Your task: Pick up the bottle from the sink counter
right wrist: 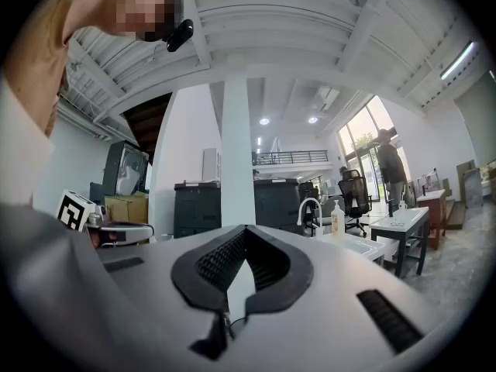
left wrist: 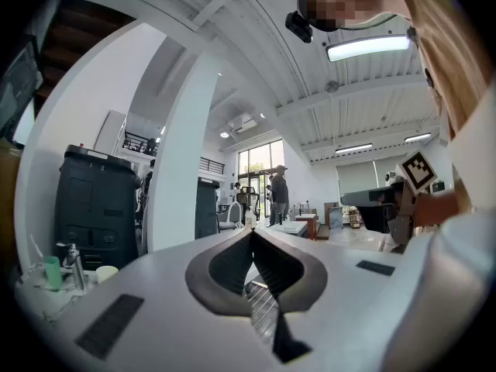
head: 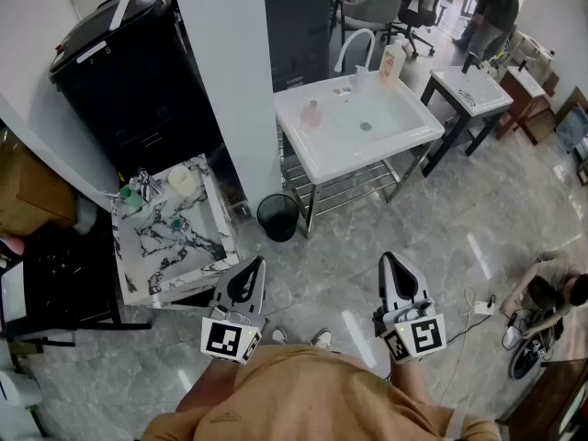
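The bottle (head: 393, 62), pale with a pump top, stands upright at the back right of the white sink counter (head: 404, 141), beside the curved faucet (head: 354, 49). It also shows in the right gripper view as a small bottle (right wrist: 338, 221), far off. A pink object (head: 310, 115) lies in the basin. My left gripper (head: 258, 263) and right gripper (head: 387, 258) are held close to my body over the floor, well short of the sink. Both point level and forward. The left gripper (left wrist: 252, 231) has its tips together on nothing. The right gripper (right wrist: 246, 229) is likewise shut and empty.
A marble-topped counter (head: 213, 246) with cups and a tap stands at the left. A black waste bin (head: 278, 217) sits by the white pillar (head: 225, 72). A black cabinet (head: 129, 62), a second white table (head: 469, 90), and people at the far right and back are in view.
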The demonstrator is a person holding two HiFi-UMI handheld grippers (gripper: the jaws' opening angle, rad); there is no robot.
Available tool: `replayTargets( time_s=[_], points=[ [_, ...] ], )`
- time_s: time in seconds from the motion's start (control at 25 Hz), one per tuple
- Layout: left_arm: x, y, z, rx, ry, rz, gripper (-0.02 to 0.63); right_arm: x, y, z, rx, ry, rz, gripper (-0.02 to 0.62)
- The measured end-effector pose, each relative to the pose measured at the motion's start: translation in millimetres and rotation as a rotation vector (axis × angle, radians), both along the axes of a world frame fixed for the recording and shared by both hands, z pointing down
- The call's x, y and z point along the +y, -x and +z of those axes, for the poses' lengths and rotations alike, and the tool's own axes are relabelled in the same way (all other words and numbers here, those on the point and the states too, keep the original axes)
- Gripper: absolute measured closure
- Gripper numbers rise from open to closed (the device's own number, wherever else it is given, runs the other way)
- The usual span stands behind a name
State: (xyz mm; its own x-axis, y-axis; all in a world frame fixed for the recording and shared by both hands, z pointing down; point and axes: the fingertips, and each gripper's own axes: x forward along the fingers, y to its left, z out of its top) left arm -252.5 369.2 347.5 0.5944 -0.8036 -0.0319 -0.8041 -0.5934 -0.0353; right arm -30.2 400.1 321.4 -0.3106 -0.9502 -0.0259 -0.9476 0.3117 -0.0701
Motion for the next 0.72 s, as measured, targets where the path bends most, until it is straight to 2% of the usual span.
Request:
replayTargets(
  time_s=[0.32, 0.52, 0.72],
  points=[
    [-2.8, -8.1, 4.5, 0.006, 0.005, 0.001, 0.604, -1.4, -5.2, 4.3, 0.001, 0.007, -0.007, 0.592],
    [-5.5, -16.8, 4.9, 0.003, 0.008, -0.002, 0.604, -3.0, -18.5, 0.0, -0.059, -0.014, -0.005, 0.592],
    [-7.5, -30.9, 7.5, -0.003, 0.012, -0.018, 0.604, -4.0, -33.3, 4.4, -0.022, -0.011, -0.011, 0.592]
  ],
)
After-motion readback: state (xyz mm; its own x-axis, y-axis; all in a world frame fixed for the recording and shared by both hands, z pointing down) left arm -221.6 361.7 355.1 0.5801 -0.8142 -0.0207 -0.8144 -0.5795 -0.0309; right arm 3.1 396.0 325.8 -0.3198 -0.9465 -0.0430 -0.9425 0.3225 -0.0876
